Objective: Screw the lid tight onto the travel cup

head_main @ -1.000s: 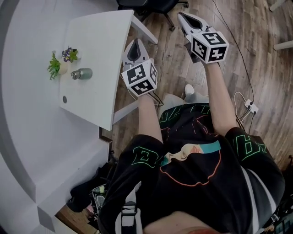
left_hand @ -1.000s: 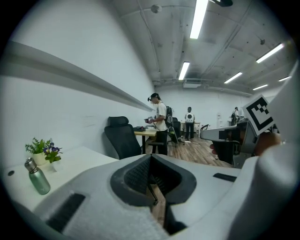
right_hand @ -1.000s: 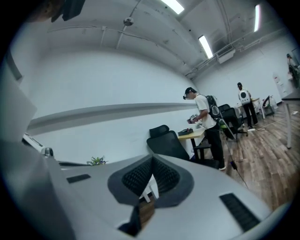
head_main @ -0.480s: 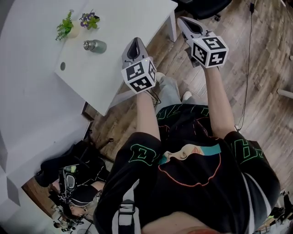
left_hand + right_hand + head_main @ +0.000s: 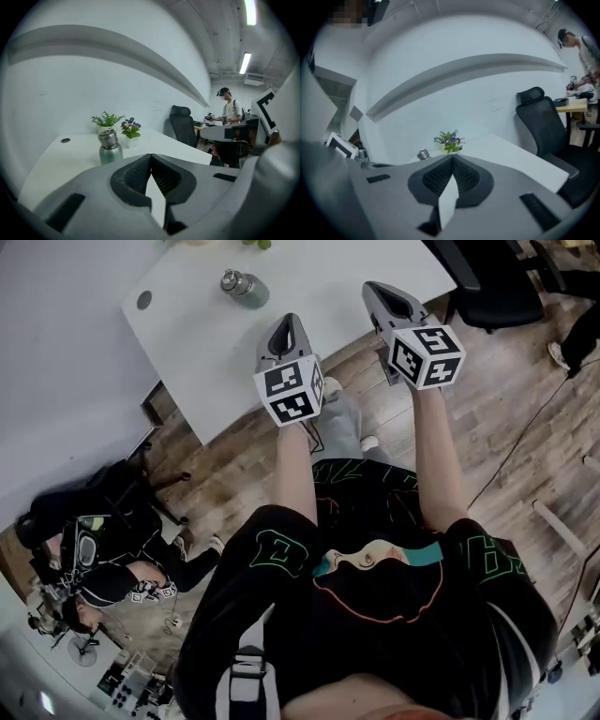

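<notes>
The travel cup (image 5: 244,287), pale green with a silver lid on top, stands upright on the white table (image 5: 319,277) near its far side. In the left gripper view the cup (image 5: 110,146) is ahead and to the left of my left gripper (image 5: 151,157), well apart from it. My left gripper (image 5: 284,322) hangs over the table's near edge, shut and empty. My right gripper (image 5: 378,289) is further right over the table, also shut with nothing in it. In the right gripper view only the cup's lid (image 5: 423,153) shows, above the body of the right gripper (image 5: 452,157).
Two small potted plants (image 5: 107,123) (image 5: 131,129) stand just behind the cup. A round cable hole (image 5: 143,300) sits near the table's left corner. A black office chair (image 5: 543,122) is to the right, and a person (image 5: 228,105) stands at a far desk. Bags (image 5: 94,549) lie on the floor at left.
The whole view has swung round: the table and cup have gone from the left to the top middle. Both shut grippers now reach over the table's near edge instead of the wooden floor.
</notes>
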Tool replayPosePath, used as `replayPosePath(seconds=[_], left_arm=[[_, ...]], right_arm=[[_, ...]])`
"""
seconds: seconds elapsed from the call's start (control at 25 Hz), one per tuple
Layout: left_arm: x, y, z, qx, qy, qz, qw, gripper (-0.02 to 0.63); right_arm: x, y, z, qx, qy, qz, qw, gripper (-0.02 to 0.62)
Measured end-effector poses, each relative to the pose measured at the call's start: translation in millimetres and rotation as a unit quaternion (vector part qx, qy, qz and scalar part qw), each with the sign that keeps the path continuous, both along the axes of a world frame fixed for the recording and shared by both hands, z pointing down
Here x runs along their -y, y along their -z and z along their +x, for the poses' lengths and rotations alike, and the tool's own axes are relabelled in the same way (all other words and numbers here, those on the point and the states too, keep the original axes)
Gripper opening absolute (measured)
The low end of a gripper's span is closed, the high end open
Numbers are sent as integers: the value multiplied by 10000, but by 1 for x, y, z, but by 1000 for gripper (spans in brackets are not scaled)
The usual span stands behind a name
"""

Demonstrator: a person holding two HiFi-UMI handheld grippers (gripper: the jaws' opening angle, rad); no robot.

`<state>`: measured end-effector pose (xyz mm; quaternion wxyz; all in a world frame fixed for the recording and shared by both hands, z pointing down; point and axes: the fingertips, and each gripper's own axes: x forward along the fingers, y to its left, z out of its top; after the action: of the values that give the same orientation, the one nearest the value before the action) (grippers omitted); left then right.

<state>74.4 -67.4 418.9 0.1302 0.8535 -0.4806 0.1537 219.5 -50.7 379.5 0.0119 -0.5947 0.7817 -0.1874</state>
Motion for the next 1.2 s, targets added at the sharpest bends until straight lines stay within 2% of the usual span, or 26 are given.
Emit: replayPosePath(seconds=[0.08,0.28,0.48,0.6,0.76,0.84,0.88,0.92,0.96,1.0,1.2], left_arm=[[11,-3,-20,55,284,-39,9996,8],[41,4,-50,163,551,52,9983,8],[57,7,-80,269,839,238,9958,9],[66,0,-90,353,842,262,9955,9],[75,-14,-96,398,777,91,9961,9],[77,-19,-92,367,567,87,9977,9],[79,-21,-91,351,460,79,9983,9],[80,-25,-92,326,363,55,9988,33],[83,-29,-92,291,270,18,9992,99],[85,-32,-91,251,187,-14,9995,129],[101,-52,-85,219,-59,-11,9997,244]], right_arm=[[22,-2,-24,1,377,-20,9993,6],[64,12,-67,-147,976,198,9949,6],[89,19,-118,-444,1767,466,9822,6],[100,17,-146,-671,2184,552,9720,6],[107,11,-174,-961,2708,647,9556,11],[106,8,-185,-1192,3048,644,9427,98],[107,6,-190,-1305,3159,627,9377,111],[110,4,-194,-1403,3221,605,9343,121],[112,2,-197,-1496,3251,573,9320,140],[115,-2,-199,-1608,3263,524,9300,158],[125,-22,-207,-2223,3171,314,9214,236]])
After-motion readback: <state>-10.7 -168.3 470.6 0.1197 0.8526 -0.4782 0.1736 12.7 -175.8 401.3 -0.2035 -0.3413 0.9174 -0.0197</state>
